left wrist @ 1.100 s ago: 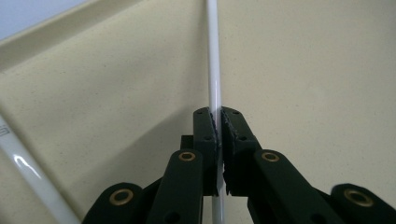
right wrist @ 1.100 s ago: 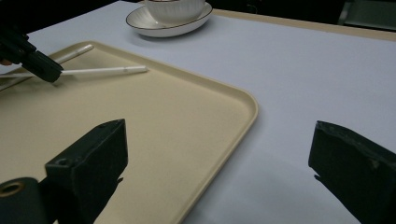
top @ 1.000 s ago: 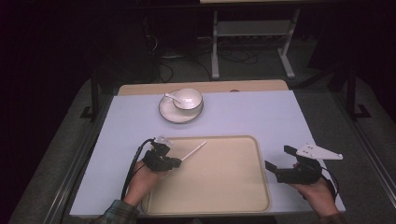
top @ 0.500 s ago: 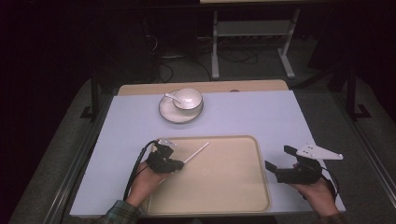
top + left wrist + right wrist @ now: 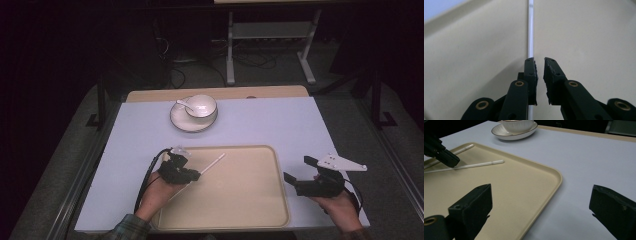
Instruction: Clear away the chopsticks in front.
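A white chopstick (image 5: 210, 165) lay flat on the beige tray (image 5: 250, 200), near its far left corner, pointing toward the saucer. In the left gripper view the stick (image 5: 530, 30) passed under the left jaw, not between the pads. The left gripper (image 5: 192, 173) hovered over its near end, its jaws having just been opening to a narrow gap with nothing pinched. The right gripper (image 5: 296, 176) sat off the tray's right edge over the pale blue table (image 5: 280, 125), jaws spread wide and empty. A white bowl (image 5: 201, 105) with a spoon (image 5: 184, 104) stood on a saucer (image 5: 187, 122) beyond the tray.
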